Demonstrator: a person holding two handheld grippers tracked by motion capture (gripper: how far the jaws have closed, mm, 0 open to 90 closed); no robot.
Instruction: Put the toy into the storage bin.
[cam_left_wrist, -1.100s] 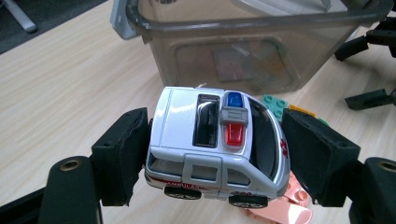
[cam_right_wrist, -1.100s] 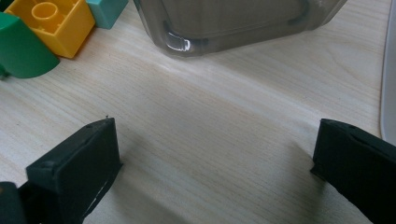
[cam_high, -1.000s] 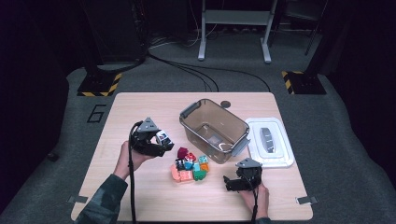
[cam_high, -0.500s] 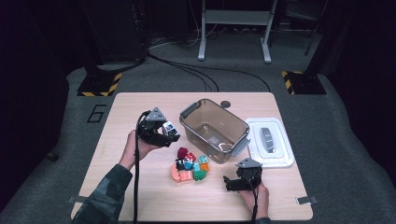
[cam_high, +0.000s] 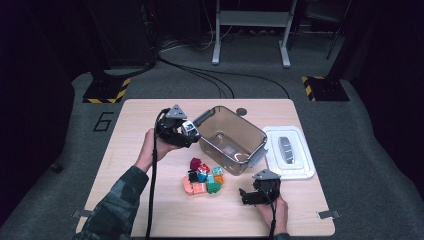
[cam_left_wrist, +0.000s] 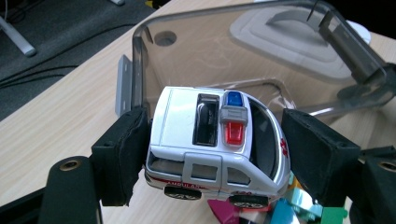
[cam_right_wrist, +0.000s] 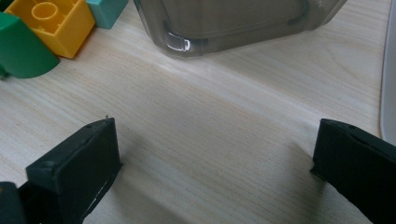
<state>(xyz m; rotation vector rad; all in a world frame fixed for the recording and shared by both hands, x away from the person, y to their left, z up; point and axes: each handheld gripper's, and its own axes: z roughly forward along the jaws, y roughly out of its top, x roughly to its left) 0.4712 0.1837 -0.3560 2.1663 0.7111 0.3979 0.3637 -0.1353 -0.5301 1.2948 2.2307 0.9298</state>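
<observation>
My left gripper (cam_high: 186, 132) is shut on a white toy ambulance (cam_high: 188, 127) and holds it in the air just left of the clear brown bin (cam_high: 220, 108). In the left gripper view the pads press on both ends of the ambulance (cam_left_wrist: 210, 140), roof up, with the bin's wall (cam_left_wrist: 210, 51) right behind it. Below it lies a pile of coloured blocks (cam_high: 202, 180). My right gripper (cam_high: 245, 196) rests on the table near the front edge, open, nothing between its pads (cam_right_wrist: 79, 163); bare wood lies ahead of it.
A white lid (cam_high: 289, 150) lies flat to the right of the bin. In the right gripper view a yellow block (cam_right_wrist: 51, 21), a green block (cam_right_wrist: 18, 51) and the bin's lower corner (cam_right_wrist: 187, 42) sit at the far side. Dark floor surrounds the table.
My left hand has carried the ambulance up and to the right, from beside the block pile to the bin's left rim. The right hand has stayed put.
</observation>
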